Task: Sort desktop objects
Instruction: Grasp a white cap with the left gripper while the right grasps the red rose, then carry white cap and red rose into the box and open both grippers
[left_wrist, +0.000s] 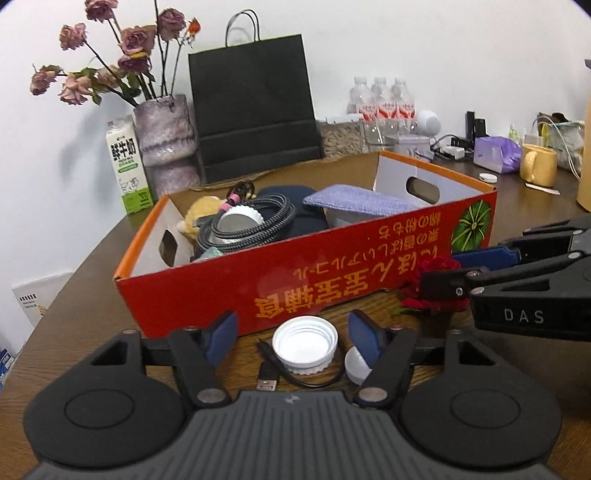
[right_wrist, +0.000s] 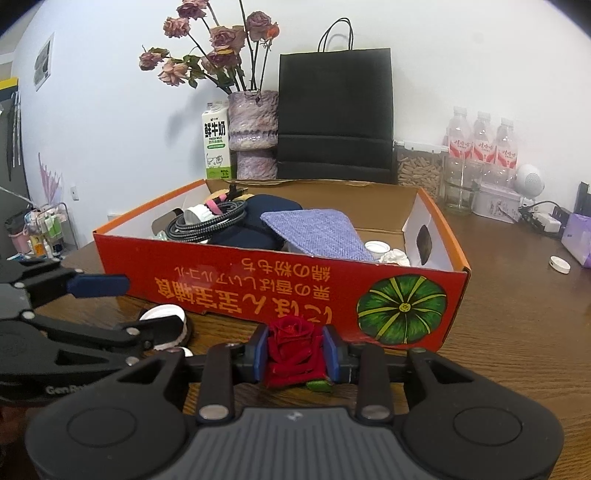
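One red box (right_wrist: 229, 280) holds a braided cable (right_wrist: 207, 223) and purple cloth (right_wrist: 314, 230). Right gripper (right_wrist: 295, 356) clamps a red rose (right_wrist: 293, 350); left gripper (left_wrist: 293, 338) straddles a white cap (left_wrist: 304, 343), pads clear.

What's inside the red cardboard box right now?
Inside the red cardboard box: a coiled braided cable, a navy pouch, a purple cloth, a yellow plush toy, small white items. Whatever lies beneath them is hidden.

Both wrist views low over the table (left_wrist: 461, 369), facing the wall, close to the shared red box (left_wrist: 314, 273).
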